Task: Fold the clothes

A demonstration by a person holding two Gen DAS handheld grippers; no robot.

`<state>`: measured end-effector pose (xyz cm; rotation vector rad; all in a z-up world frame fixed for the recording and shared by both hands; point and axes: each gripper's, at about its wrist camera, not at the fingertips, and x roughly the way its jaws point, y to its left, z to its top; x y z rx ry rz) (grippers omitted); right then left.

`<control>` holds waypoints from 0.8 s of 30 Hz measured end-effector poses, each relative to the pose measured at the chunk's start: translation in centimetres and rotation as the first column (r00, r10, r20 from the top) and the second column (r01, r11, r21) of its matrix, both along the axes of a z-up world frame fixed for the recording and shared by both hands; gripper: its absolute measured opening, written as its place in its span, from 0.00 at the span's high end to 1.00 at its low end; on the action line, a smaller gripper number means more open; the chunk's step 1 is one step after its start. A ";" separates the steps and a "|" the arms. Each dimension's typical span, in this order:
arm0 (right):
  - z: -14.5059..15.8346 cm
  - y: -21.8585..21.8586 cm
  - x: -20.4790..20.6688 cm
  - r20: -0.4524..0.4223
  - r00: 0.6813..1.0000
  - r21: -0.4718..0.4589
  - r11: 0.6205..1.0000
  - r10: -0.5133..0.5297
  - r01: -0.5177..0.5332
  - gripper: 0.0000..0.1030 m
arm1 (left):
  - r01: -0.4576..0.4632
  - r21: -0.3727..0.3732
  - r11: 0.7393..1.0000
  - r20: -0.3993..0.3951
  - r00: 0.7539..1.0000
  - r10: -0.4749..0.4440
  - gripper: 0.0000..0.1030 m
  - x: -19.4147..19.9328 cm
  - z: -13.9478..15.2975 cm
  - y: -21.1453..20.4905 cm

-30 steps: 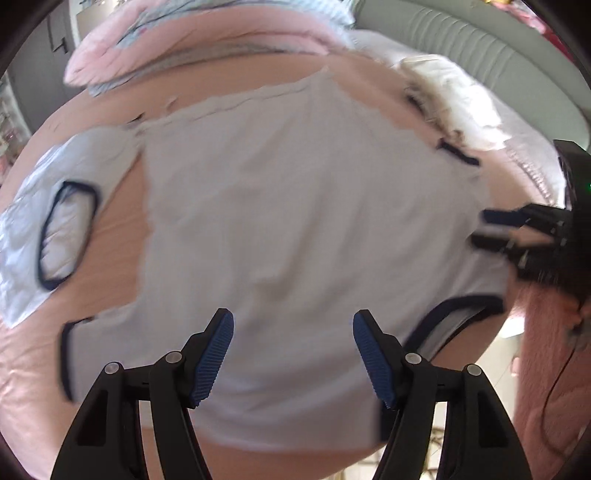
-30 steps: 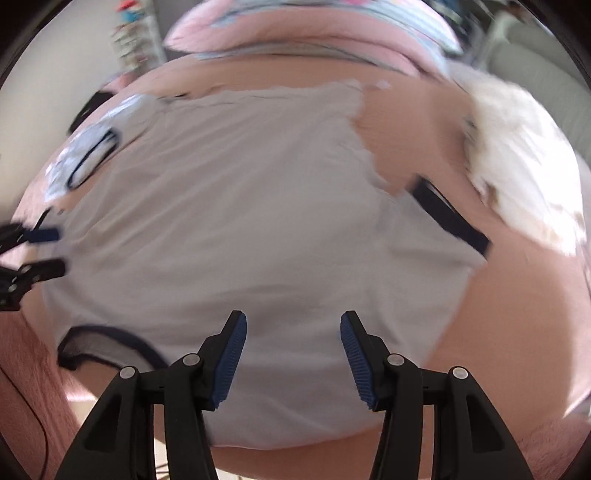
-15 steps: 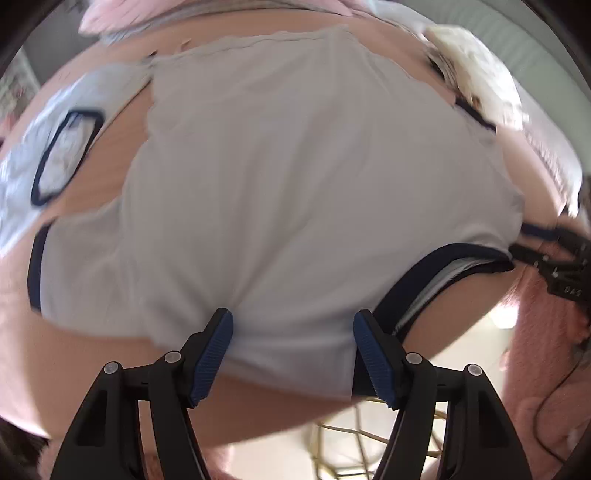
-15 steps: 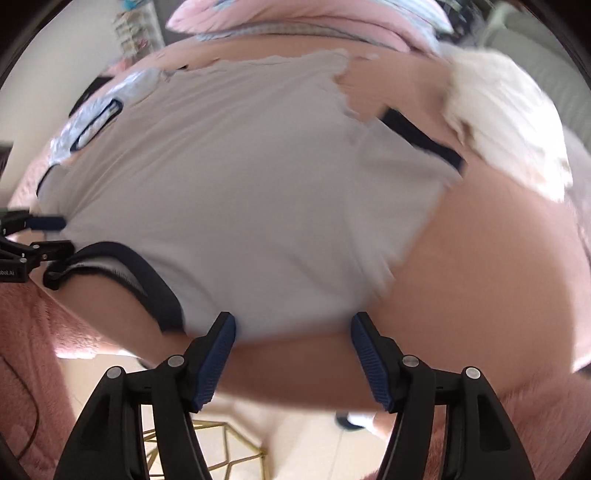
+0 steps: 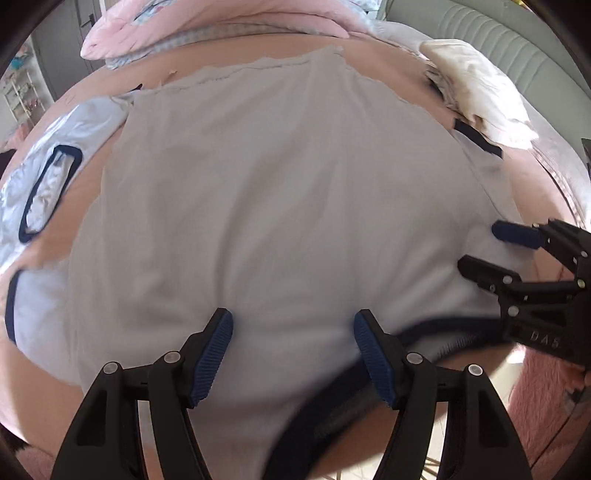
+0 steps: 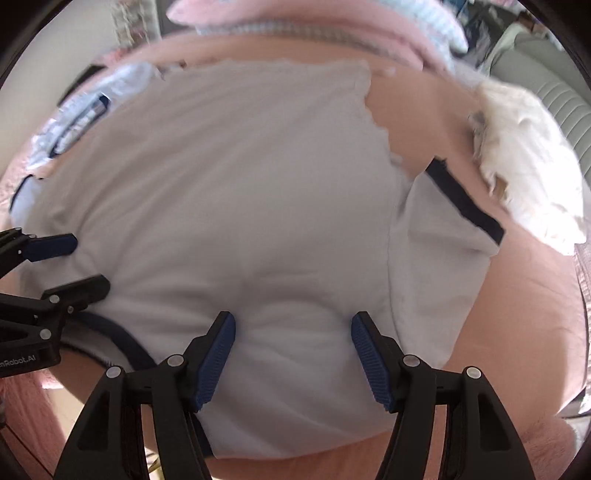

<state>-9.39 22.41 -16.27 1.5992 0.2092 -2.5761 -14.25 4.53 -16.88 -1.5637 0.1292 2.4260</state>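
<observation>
A pale grey T-shirt point(image 5: 277, 184) with navy trim lies spread flat on the pink bed point(image 5: 532, 192), its navy collar point(image 5: 424, 330) at the near edge. My left gripper point(image 5: 293, 332) is open, and both fingertips press into the shoulder fabric left of the collar. The cloth puckers a little between them. My right gripper point(image 6: 293, 332) is open too, its tips on the same T-shirt point(image 6: 240, 184) right of the collar point(image 6: 118, 334). Each wrist view catches the other gripper from the side: the right gripper point(image 5: 480, 251) and the left gripper point(image 6: 79, 262).
A second pale garment with a navy neck ring point(image 5: 48, 192) lies at the far left. A crumpled white garment point(image 6: 524, 162) sits at the far right near the navy-cuffed sleeve point(image 6: 461, 199). Pink bedding point(image 5: 221, 22) is piled at the back. A fluffy pink rug point(image 5: 543, 398) is below the bed edge.
Both grippers have come forward from the bed's near edge and down onto the shirt's shoulders on either side of the collar. Both stayed open.
</observation>
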 end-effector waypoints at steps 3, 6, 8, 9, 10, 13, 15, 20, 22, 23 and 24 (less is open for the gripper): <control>0.1 1.7 2.8 0.006 1.000 -0.036 0.999 -0.005 0.005 0.35 | -0.031 0.062 0.998 -0.017 0.999 0.032 0.33 2.1 0.3 -1.1; 1.6 4.5 4.5 -0.034 0.996 -0.126 0.989 -0.086 0.081 0.36 | -0.035 0.118 0.992 -0.041 0.998 0.040 0.32 2.9 1.2 -1.7; 2.7 7.3 4.4 -0.075 0.975 -0.210 0.960 -0.207 0.188 0.36 | -0.054 0.189 0.980 -0.045 0.997 0.064 0.32 2.5 1.8 -2.0; 3.1 8.7 4.1 -0.084 0.960 -0.250 0.939 -0.266 0.238 0.36 | -0.057 0.221 0.974 -0.050 0.996 0.070 0.32 2.3 2.1 -2.0; 3.4 10.2 3.3 -0.078 0.944 -0.283 0.915 -0.321 0.287 0.36 | -0.050 0.242 0.969 -0.056 0.996 0.065 0.32 2.2 2.5 -1.8; 3.5 13.7 0.5 -0.032 0.923 -0.301 0.885 -0.383 0.356 0.36 | -0.001 0.253 0.967 -0.068 0.998 0.019 0.32 2.5 3.3 -0.9; 3.2 15.3 -1.4 -0.030 0.922 -0.284 0.888 -0.385 0.362 0.36 | 0.025 0.243 0.970 -0.061 0.998 -0.010 0.32 2.4 3.5 -0.1; 0.0 18.0 -4.2 0.037 0.904 -0.332 0.848 -0.426 0.413 0.36 | 0.016 0.264 0.965 -0.016 1.000 -0.012 0.32 2.1 1.8 0.7; -0.3 17.6 -5.2 0.036 0.924 -0.365 0.855 -0.382 0.368 0.35 | 0.017 0.267 0.963 -0.003 1.000 -0.017 0.32 2.1 1.7 1.4; -0.4 17.4 -5.6 0.035 0.933 -0.382 0.857 -0.359 0.345 0.36 | 0.021 0.269 0.963 0.000 1.000 -0.021 0.32 1.9 1.8 1.8; -0.6 17.3 -6.1 0.034 0.941 -0.399 0.859 -0.336 0.321 0.39 | 0.026 0.272 0.962 0.003 1.000 -0.028 0.32 1.7 1.8 2.2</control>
